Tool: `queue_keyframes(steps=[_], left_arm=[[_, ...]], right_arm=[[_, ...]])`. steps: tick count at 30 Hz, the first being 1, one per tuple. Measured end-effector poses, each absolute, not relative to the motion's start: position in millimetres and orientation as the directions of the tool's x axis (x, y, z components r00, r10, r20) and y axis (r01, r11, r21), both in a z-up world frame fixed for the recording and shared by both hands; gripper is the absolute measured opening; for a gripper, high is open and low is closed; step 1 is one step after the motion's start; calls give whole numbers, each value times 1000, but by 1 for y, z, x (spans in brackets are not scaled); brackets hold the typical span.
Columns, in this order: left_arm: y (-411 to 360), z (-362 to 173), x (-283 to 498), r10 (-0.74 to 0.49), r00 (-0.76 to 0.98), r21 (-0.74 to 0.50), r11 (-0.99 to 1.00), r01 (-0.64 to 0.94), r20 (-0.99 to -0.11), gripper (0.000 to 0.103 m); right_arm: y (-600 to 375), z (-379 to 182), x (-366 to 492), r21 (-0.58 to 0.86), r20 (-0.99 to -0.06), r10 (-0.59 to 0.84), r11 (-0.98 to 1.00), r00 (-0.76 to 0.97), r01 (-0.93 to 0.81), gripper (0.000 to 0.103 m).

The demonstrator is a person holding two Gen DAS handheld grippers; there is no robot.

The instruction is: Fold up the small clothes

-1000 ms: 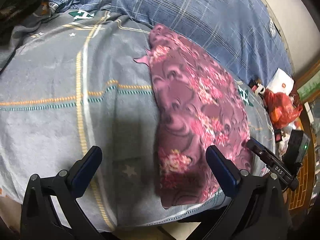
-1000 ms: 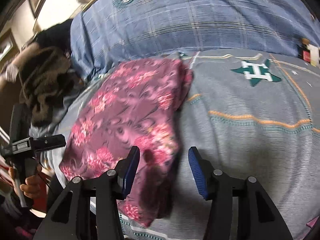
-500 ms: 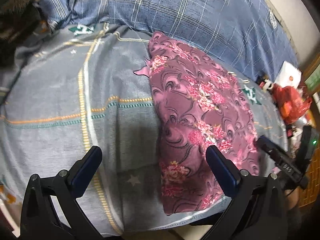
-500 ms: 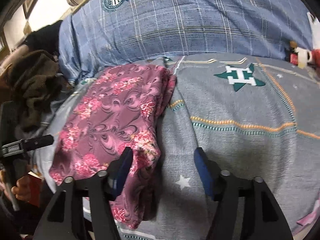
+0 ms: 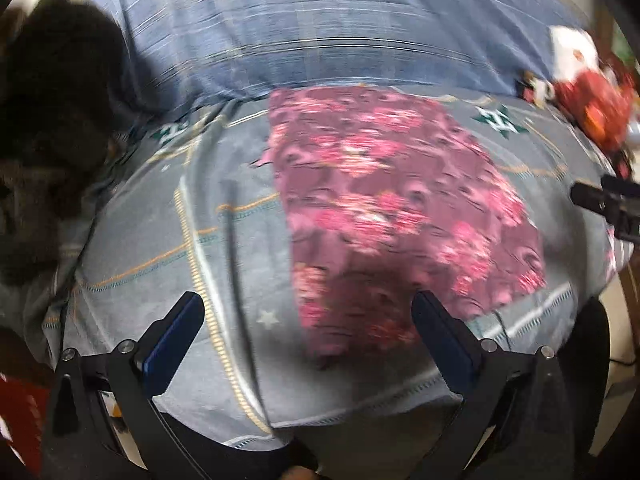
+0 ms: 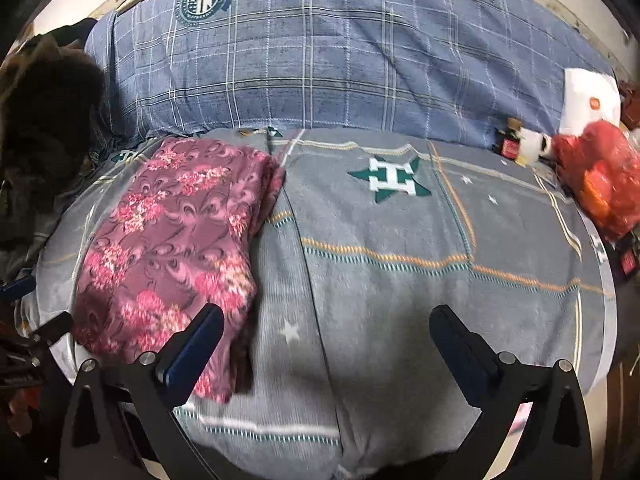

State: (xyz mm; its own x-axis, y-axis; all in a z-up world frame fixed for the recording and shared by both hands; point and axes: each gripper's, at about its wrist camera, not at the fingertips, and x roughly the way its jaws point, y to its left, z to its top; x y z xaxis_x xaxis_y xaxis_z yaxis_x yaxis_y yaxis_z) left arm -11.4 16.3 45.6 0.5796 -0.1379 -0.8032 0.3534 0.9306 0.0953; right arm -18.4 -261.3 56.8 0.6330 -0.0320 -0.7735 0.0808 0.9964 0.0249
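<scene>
on the bed, read left to right, clock directions taken per view.

- dark clothes heap: at 9 to 10 o'clock in the right wrist view, on the bed's left edge, apart from the work.
- floral garment: maroon with pink flowers, already folded into a long narrow panel; lies flat on the grey blanket at 8 to 9 o'clock in the right wrist view, centre to 3 o'clock in the blurred left wrist view.
- left gripper: jaws wide apart, holding nothing; near end of the garment sits between them, toward the right jaw.
- right gripper: jaws wide apart, empty; left jaw overlaps the garment's near right corner in the view, contact cannot be told.
- blue plaid quilt: at 12 o'clock, behind the blanket.
- red bag: at 2 to 3 o'clock, at the far right edge.

step judged: lengthwise fold done, garment released. next move likely calls for pinching both near corners and carrying them toward 12 o'clock to halve the panel.
</scene>
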Motion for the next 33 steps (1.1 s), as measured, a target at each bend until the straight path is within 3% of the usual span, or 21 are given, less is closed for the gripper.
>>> queue_keyframes(steps=[7, 33], left_arm=[[-7, 51, -35, -195, 576, 90, 899, 428, -794, 103], [-11, 28, -79, -286, 481, -23, 876, 481, -829, 103]], right_arm=[[-265, 62, -45, 4, -766, -59, 995, 640, 97, 103], [-245, 56, -53, 58, -786, 13, 997, 618, 52, 103]])
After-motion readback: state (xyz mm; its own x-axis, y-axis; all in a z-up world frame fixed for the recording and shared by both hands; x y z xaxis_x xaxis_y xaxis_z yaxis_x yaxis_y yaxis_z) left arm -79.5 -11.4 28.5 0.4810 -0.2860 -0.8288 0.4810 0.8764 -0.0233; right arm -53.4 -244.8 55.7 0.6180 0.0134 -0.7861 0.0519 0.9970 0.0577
